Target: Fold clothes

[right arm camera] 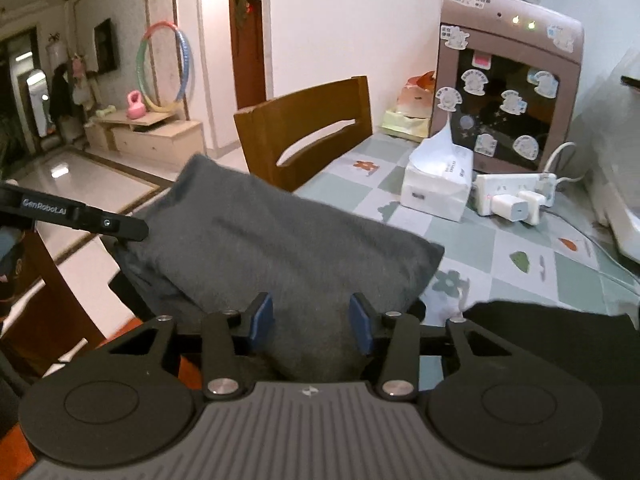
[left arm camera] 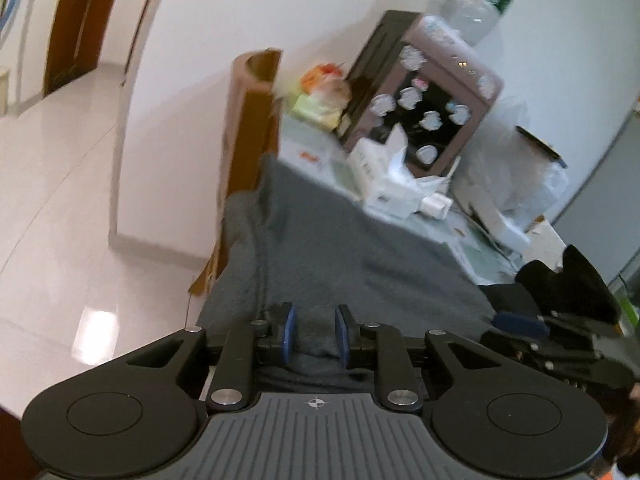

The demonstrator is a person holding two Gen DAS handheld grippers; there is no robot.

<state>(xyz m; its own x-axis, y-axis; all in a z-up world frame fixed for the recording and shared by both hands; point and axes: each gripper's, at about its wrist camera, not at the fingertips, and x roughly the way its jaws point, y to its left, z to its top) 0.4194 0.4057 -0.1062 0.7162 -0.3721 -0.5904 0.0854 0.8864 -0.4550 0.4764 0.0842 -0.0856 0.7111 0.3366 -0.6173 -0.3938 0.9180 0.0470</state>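
A dark grey garment [right arm camera: 280, 240] lies folded over at the near left part of the table and hangs off its edge; it also fills the middle of the left wrist view [left arm camera: 340, 256]. My left gripper [left arm camera: 316, 332] is partly open with grey cloth between its blue pads. My right gripper [right arm camera: 312, 324] is open wider, with a fold of the same garment between its pads. The right gripper shows at the right of the left wrist view [left arm camera: 560, 328]. The left gripper's body shows at the left of the right wrist view [right arm camera: 80, 216]. A black cloth [right arm camera: 560, 344] lies at the near right.
The table [right arm camera: 500, 248] has a green checked cover. On it stand a tissue pack [right arm camera: 436, 184], a power strip with plugs [right arm camera: 516, 196] and a water dispenser [right arm camera: 508, 92]. A wooden chair [right arm camera: 304, 128] stands at the far side. Tiled floor [left arm camera: 60, 200] lies left.
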